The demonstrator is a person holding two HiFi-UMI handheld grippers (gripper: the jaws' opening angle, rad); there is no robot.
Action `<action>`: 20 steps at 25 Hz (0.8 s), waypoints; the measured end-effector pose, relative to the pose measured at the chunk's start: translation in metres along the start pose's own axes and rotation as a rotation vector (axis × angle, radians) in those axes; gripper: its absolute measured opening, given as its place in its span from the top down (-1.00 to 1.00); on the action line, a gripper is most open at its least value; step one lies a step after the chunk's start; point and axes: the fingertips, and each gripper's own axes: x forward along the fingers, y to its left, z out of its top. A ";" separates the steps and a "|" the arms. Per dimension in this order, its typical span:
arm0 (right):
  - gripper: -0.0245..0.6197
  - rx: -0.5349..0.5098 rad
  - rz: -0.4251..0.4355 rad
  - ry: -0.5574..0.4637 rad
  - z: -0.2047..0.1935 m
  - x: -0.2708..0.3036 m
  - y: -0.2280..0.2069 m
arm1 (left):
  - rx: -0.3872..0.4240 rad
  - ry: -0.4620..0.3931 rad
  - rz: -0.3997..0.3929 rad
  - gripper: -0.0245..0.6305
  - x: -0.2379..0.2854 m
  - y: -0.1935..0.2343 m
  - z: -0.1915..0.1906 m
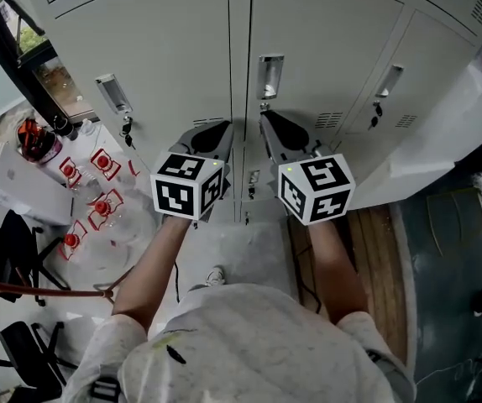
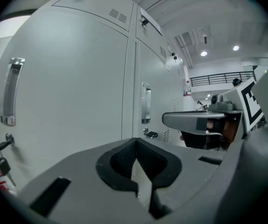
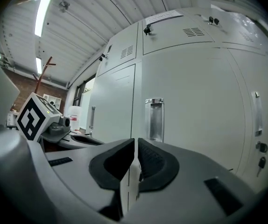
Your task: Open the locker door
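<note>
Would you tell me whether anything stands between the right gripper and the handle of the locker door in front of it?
Nothing visible does: only open air separates the right gripper, jaws shut, from the handle on the closed locker door.

Looks like an industrial hall fitted out as a lab or workspace: a bank of grey metal lockers (image 1: 140, 49) with chrome handles (image 1: 269, 75), a ribbed metal ceiling (image 3: 92, 27) with strip lights (image 3: 44, 8), a railed upper gallery (image 2: 220, 77), a brick wall (image 3: 29, 85), and black office chairs (image 1: 10, 242) off to one side
</note>
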 end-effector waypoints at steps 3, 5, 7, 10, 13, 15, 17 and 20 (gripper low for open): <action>0.93 -0.004 -0.033 -0.012 0.006 0.009 -0.004 | 0.001 0.001 -0.029 0.91 0.002 0.007 0.001; 0.92 -0.014 -0.052 -0.016 0.011 0.015 -0.009 | 0.007 0.001 -0.046 0.91 0.002 0.011 0.002; 0.92 -0.017 -0.072 -0.022 0.015 0.020 -0.014 | 0.013 -0.001 -0.060 0.91 0.002 0.015 0.004; 0.92 -0.008 -0.095 -0.028 0.016 0.025 -0.018 | 0.011 -0.003 -0.073 0.91 0.003 0.019 0.004; 0.89 -0.005 -0.106 -0.031 0.016 0.030 -0.018 | 0.016 -0.002 -0.088 0.91 0.006 0.021 0.004; 0.78 0.001 -0.110 -0.036 0.017 0.032 -0.018 | 0.020 -0.004 -0.096 0.91 0.008 0.022 0.004; 0.71 0.003 -0.111 -0.035 0.017 0.035 -0.018 | 0.021 -0.007 -0.100 0.91 0.009 0.023 0.005; 0.64 0.002 -0.104 -0.034 0.017 0.040 -0.016 | 0.019 -0.009 -0.102 0.91 0.011 0.026 0.005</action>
